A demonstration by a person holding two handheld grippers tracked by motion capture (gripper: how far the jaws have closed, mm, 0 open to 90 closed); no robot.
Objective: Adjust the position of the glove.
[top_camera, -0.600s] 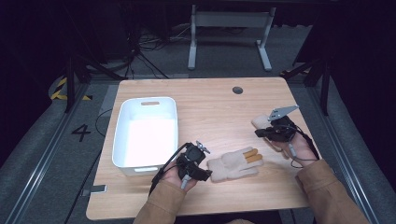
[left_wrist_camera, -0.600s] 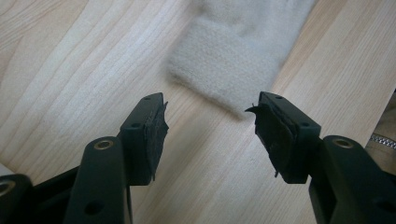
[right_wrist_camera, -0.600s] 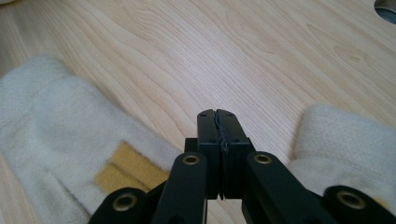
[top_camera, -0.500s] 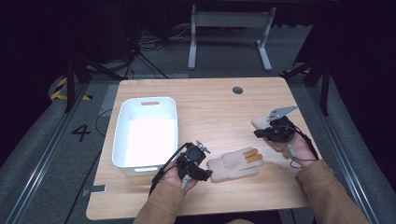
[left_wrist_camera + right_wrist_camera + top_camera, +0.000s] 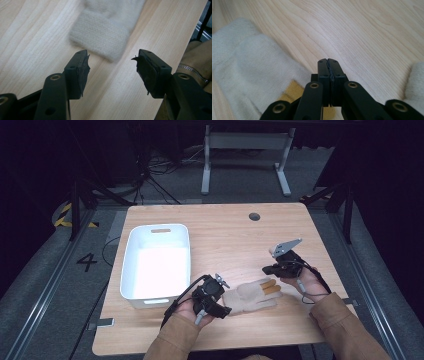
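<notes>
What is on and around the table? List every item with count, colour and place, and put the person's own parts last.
Glove: one, cream with mustard fingertips, flat near the table's front edge, between the grippers.
Bin: one, white, on the table's left half.
Table: one, light wood.
Grommet: one, dark, far right of the tabletop.
Left gripper: one, black, jaws apart just short of the glove's cuff.
Right gripper: one, black, jaws together over bare wood beside the glove's fingers.
Sleeves: two, tan, bottom edge.

Left gripper [image 5: 110, 61] spread wide, right gripper [image 5: 328, 61] closed
</notes>
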